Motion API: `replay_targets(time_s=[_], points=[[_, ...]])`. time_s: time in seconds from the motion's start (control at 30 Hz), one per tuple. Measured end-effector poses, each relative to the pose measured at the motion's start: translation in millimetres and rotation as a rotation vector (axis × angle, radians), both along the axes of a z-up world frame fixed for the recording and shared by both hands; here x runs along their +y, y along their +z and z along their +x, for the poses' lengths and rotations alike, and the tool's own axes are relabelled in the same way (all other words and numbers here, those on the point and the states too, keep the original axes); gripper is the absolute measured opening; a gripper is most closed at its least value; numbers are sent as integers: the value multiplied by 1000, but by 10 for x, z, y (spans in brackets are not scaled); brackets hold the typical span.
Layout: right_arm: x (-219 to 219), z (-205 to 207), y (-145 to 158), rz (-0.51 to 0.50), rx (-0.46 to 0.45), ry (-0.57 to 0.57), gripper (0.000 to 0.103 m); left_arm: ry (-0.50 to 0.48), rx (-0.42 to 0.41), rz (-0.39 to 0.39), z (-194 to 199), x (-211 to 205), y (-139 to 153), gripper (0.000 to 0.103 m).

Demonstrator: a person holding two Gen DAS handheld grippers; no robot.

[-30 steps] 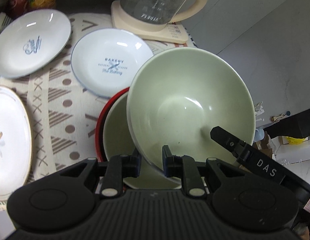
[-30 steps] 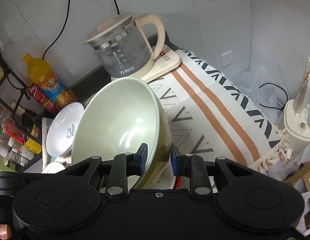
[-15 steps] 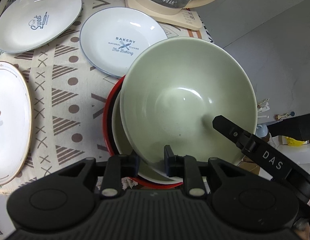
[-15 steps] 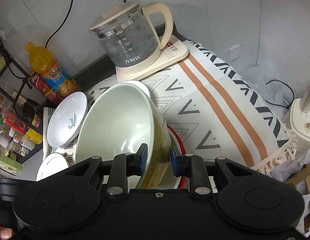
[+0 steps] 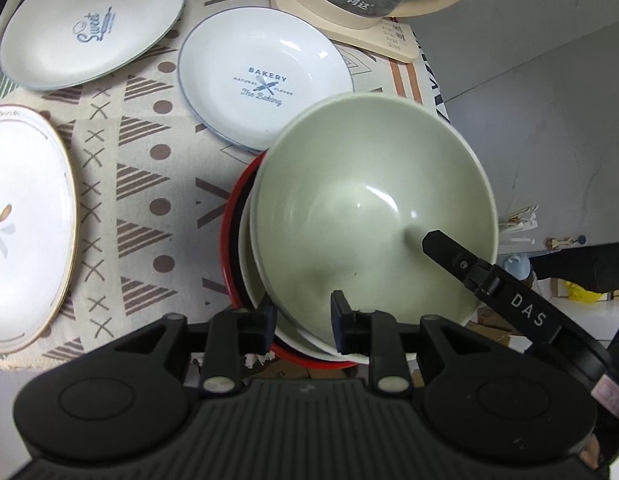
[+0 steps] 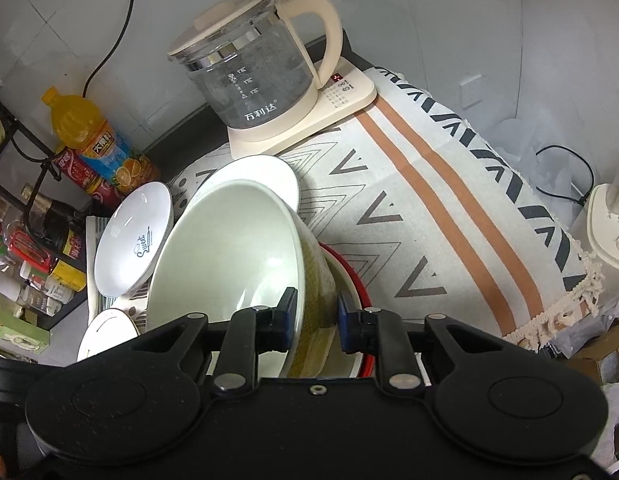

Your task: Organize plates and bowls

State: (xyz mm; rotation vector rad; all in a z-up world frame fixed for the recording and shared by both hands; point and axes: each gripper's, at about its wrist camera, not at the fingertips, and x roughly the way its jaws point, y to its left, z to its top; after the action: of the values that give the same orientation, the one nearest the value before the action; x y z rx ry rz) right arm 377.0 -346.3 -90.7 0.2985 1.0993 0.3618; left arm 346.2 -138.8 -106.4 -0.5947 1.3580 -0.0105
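We have brought the pale green bowl down: a second ago it hung tilted above the stack, and now it sits nested in the second bowl inside the red-rimmed dish, its rim nearly level in the left wrist view. That stack stands on the patterned cloth of the bench, just in front of the "Bakery" plate; the kettle stands behind that plate, well apart from the bowl.

The left gripper is letting go. Its fingers straddle the near rim of the green bowl and are spreading, with a visible gap at the inner one, so the bowl's weight looks to rest on the stack below. The right gripper pinches the bowl's wall on the side away from the "Sweet" plate, its fingers closing on it.

We judge the nesting step nearly done: once the right side releases, the three plates left of the stack, the flower plate included, remain to be gathered.
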Motion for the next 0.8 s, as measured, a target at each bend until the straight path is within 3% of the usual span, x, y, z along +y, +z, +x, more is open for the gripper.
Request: replay_targets(time_s=[0.13, 0.5, 0.73, 0.8], points=[[-35, 27, -21, 4, 8, -13, 13, 11, 13, 5, -4, 47, 20, 26], [-71, 43, 7, -11, -1, -10, 13, 35, 9, 17, 4, 144, 75, 29], [-59, 98, 211, 9, -63, 55, 15, 61, -45, 75, 5, 213, 224, 58], [-20, 122, 244, 1, -74, 85, 21, 74, -64, 73, -8, 243, 250, 64]])
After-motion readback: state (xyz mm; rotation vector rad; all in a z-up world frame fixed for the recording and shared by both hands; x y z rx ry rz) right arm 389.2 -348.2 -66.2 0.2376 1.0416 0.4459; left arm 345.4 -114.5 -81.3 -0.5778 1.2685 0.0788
